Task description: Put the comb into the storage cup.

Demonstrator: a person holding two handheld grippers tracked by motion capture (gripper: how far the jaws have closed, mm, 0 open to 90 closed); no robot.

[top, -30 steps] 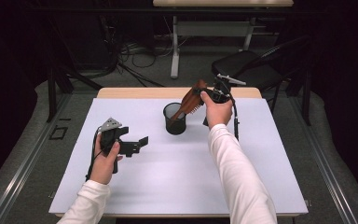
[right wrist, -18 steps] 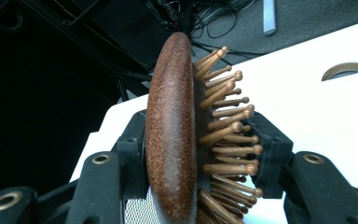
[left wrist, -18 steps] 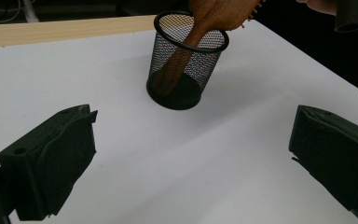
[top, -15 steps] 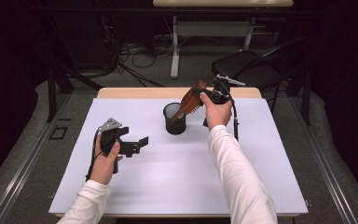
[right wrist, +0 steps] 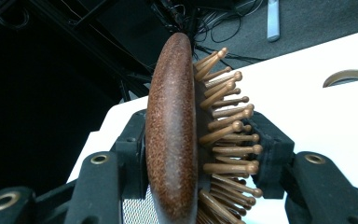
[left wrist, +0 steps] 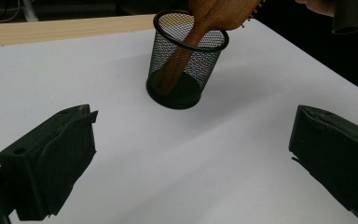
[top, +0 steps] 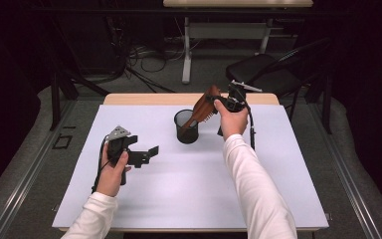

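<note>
We're clamping the hairbrush (top: 205,105) in our right gripper (top: 218,101) at upper center, handle poking down into the mesh cup (top: 186,126), left gripper (top: 147,155) hanging wide open at lower left over the table (top: 189,194).

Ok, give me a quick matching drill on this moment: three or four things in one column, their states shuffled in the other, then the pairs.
Things:
1. hairbrush
2. mesh cup
3. left gripper
4. right gripper

States:
A. open, holding nothing, low over the white table
B. upright on the table
C. clamped on the brush head
D. tilted, handle down inside the cup

Pairs: 1-D, 2-B, 3-A, 4-C
</note>
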